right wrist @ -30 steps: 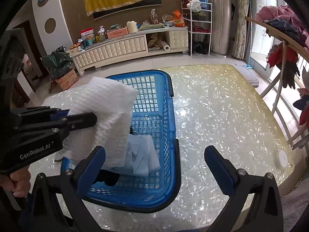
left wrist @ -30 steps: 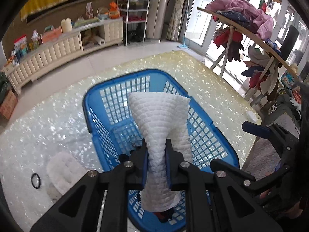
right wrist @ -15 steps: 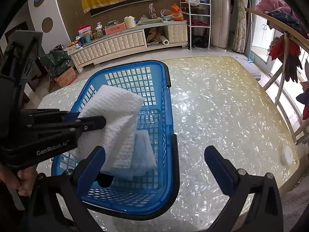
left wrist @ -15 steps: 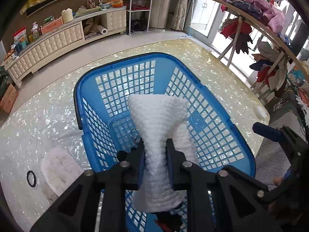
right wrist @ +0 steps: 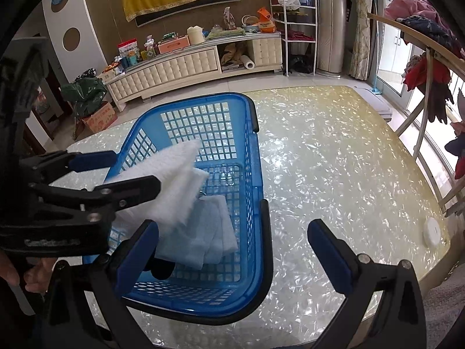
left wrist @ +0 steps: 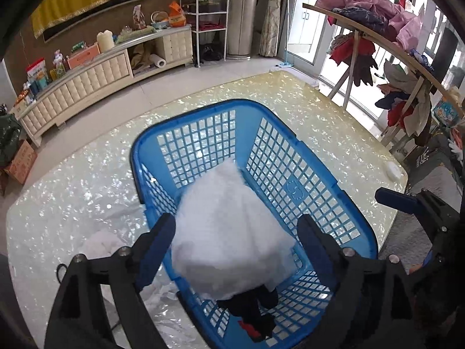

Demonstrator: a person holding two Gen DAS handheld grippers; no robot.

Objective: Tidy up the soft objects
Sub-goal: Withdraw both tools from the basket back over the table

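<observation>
A white textured cloth (left wrist: 229,232) hangs blurred over the blue mesh basket (left wrist: 221,103), between the jaws of my left gripper (left wrist: 236,221). Those jaws are opening and their pads stand clear of the cloth. In the right wrist view the same white cloth (right wrist: 174,180) droops from beside the left gripper (right wrist: 136,168) into the basket (right wrist: 203,97). A folded light blue cloth (right wrist: 209,232) lies on the basket floor, with dark garments (left wrist: 250,305) at the near end. My right gripper (right wrist: 232,228) stands open and empty above the basket's right rim.
Another white cloth (left wrist: 98,244), a black ring (left wrist: 61,270) and clear plastic wrap (left wrist: 168,290) lie on the pearly table (right wrist: 334,160) left of the basket. A small white disc (right wrist: 433,229) sits near the right edge. A clothes rack (left wrist: 363,35) stands to the right.
The left gripper's jaws have gone from pinching the white cloth to standing wide apart, and the cloth has spread and sagged toward the basket. The right gripper has stayed put.
</observation>
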